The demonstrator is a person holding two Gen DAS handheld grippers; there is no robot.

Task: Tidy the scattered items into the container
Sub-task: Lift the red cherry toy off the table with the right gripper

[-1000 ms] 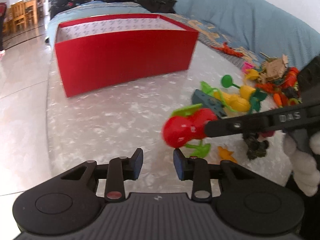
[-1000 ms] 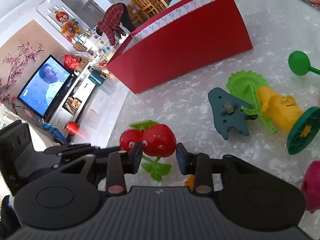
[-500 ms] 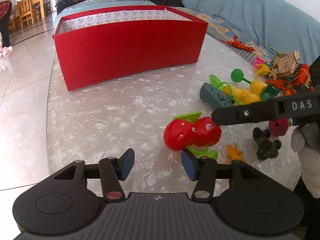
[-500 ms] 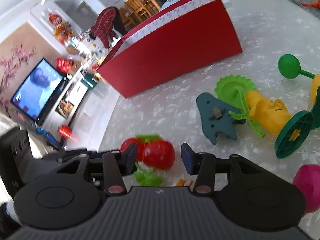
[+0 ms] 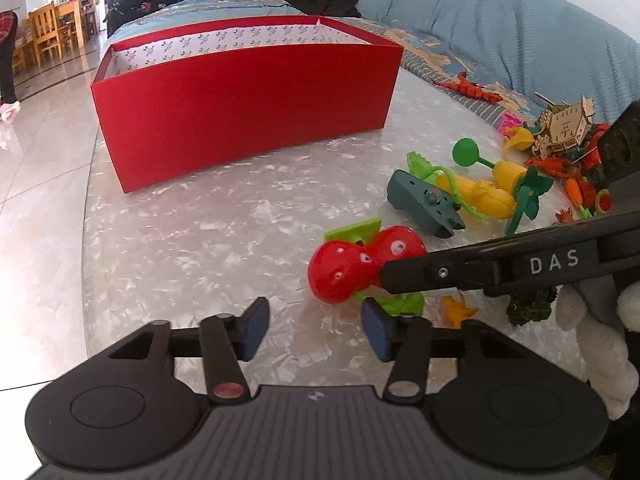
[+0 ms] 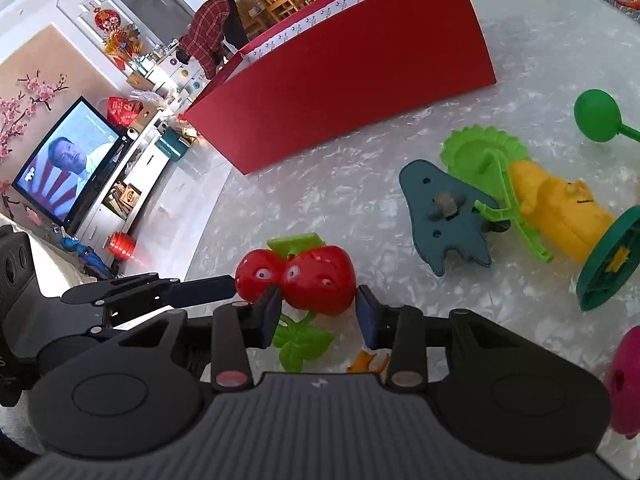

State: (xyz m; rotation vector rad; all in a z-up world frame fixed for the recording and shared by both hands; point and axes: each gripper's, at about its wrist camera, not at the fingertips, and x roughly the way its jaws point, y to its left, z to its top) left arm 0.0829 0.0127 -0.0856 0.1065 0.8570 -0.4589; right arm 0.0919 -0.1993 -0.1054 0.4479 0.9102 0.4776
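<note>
The red plastic twin-cherry toy with green leaves (image 6: 298, 282) lies near the worktop's (image 5: 200, 240) front edge, its long axis crosswise. The right gripper (image 6: 316, 312) is nearer; its closing fingers bracket one cherry, perhaps touching it. The left gripper (image 5: 314, 330), closing, holds nothing. The red cardboard box (image 5: 244, 120) stands behind.

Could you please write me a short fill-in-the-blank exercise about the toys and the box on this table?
1. The twin cherry toy lies between the pads of the ____ gripper.
2. The box on the table is ____ outside.
3. The round ball on a stalk is ____.
4. Between the left gripper pads there is ____.

Missing words: right; red; green; nothing
</note>
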